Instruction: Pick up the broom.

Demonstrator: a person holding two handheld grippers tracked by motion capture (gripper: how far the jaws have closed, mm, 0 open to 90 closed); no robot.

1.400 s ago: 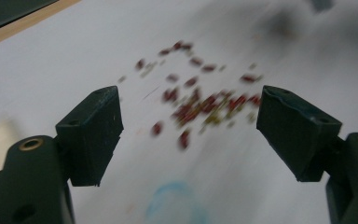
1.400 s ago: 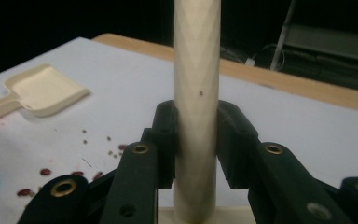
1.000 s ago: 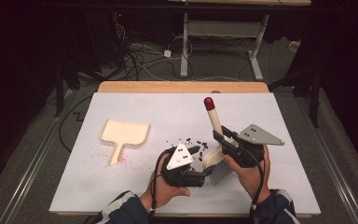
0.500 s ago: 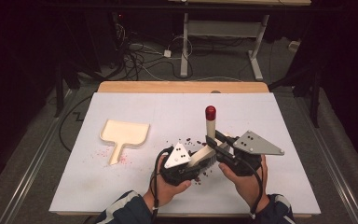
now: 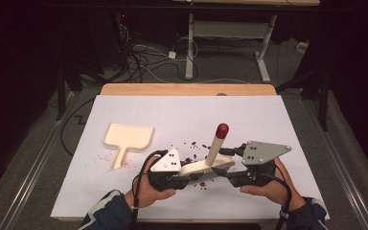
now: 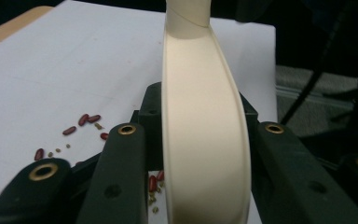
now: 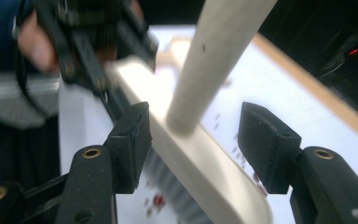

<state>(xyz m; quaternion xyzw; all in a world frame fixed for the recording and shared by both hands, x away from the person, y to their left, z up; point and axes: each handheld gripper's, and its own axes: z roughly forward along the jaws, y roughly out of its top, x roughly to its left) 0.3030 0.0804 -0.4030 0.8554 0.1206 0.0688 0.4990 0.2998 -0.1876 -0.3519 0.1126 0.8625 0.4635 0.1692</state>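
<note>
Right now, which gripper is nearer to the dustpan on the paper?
Left. The left gripper sits just right of the dustpan, shut on the brush. The right gripper is farther right, beyond the brush's handle, its fingers having just opened.

We see the tabletop (image 5: 124, 196) lit evenly from above, room behind nearly black (soft shadows only). Right gripper view is motion-blurred; both gripper views go soft on the nearest parts.

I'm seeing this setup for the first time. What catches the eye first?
A cream brush with a red-tipped handle sits near the table's front edge, clamped in the left gripper, while the right gripper has just been opening around it. Red beans lie scattered nearby, and a cream dustpan rests to the left.
</note>
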